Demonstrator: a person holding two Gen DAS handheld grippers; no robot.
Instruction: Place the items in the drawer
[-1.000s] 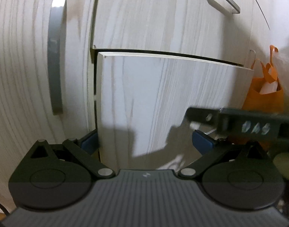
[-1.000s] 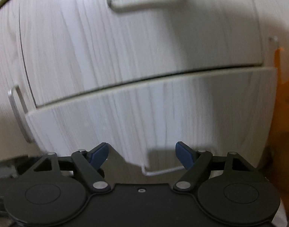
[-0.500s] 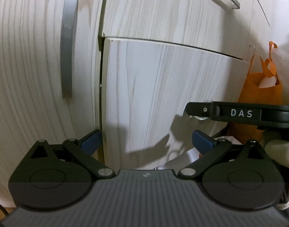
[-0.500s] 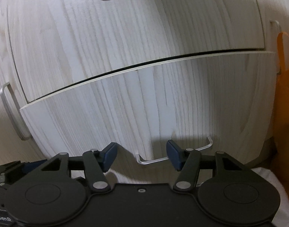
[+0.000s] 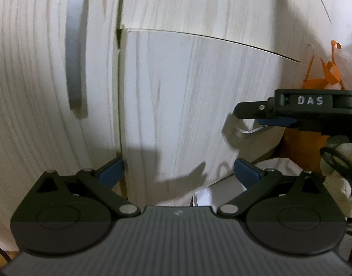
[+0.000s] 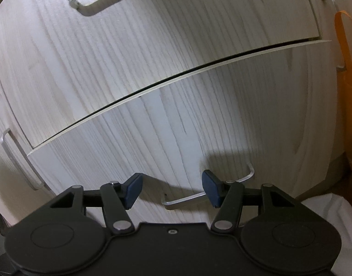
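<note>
Where the left wrist view looks across the cabinet, the lower drawer front (image 5: 199, 105) fills the middle of the frame, its top edge standing a little proud of the drawer above; the left gripper (image 5: 179, 172) sits at the bottom centre with its blue pads spread wide and nothing between them, released and holding nothing; the right gripper (image 5: 275, 120) reaches in from the right edge, level with the middle of the frame, and its blue pad lies right at the thin metal drawer handle (image 5: 247, 131), though this view does not show whether pad and bar touch; an orange bag (image 5: 318, 80) hangs at the far right beyond it; no items for the drawer can be made out here.

In the right wrist view the same drawer front (image 6: 176, 138) spans the frame, a dark slit along its upper edge showing it slightly ajar; the drawer handle (image 6: 187, 199) is a slim wire bar lying near the bottom centre, its long axis running left to right and rising toward the right; the right gripper (image 6: 171, 189) has its jaws partly closed after just narrowing, and the bar passes between them, behind the right pad, while the left pad (image 6: 133, 189) stands clear of it, so the grip looks unfinished; I judge the right hand far nearer the handle than the left, and the pull must run straight out of the drawer face, toward the camera.
</note>
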